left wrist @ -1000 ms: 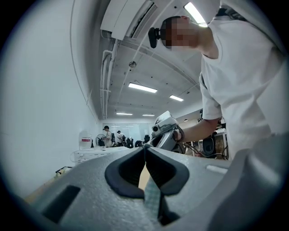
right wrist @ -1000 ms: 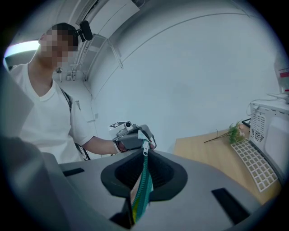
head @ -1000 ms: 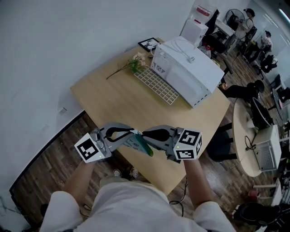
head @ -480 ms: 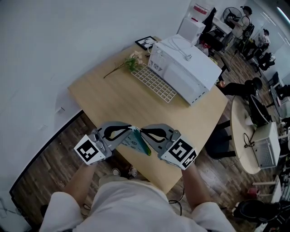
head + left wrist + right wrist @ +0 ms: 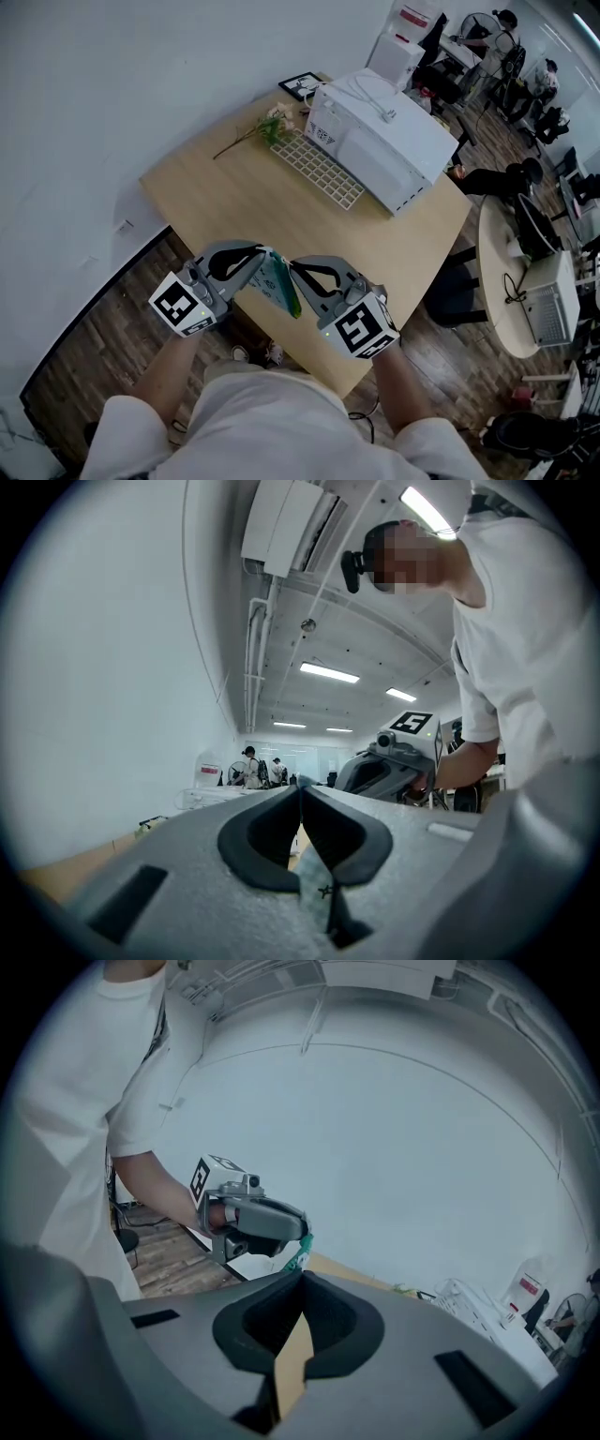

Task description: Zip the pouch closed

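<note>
The pouch [image 5: 279, 281] hangs in the air above the near edge of the tabletop [image 5: 234, 202], held between the two grippers. The left gripper [image 5: 263, 255] has its jaws pressed together on the pouch's left side; in the left gripper view a thin strip of its fabric shows pinched between them. The right gripper [image 5: 293, 267] has its jaws shut tight on the pouch's green-edged right side, and its marker cube faces up. On the far part of the tabletop lie a keyboard [image 5: 322, 173], a white box [image 5: 384, 141] and a flower sprig [image 5: 265, 133].
</note>
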Demonstrator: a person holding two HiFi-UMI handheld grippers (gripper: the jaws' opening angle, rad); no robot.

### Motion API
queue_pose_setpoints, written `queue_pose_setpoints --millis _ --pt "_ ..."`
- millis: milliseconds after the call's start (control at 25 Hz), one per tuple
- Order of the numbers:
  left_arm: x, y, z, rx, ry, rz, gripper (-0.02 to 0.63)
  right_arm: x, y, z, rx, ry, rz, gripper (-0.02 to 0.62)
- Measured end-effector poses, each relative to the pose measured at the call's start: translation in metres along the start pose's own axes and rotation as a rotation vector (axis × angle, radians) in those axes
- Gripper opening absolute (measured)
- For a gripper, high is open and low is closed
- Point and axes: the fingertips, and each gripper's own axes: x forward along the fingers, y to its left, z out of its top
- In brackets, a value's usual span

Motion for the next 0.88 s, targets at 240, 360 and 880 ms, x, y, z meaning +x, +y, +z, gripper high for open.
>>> queue_pose_setpoints --millis 240,360,880 --pt "0.001 0.002 -0.002 0.012 0.015 0.029 0.02 0.001 0.001 -0.002 0.019 0.001 -0.013 0.002" --pt "0.001 0.007 -0.005 -0.001 0.018 0.065 0.021 0.001 0.002 -0.003 0.02 0.004 -0.016 0.002" --pt "-0.006 0.032 -0.002 0.012 0.03 0.174 0.021 -0.007 0.009 -0.02 0.048 0.044 -0.026 0.002"
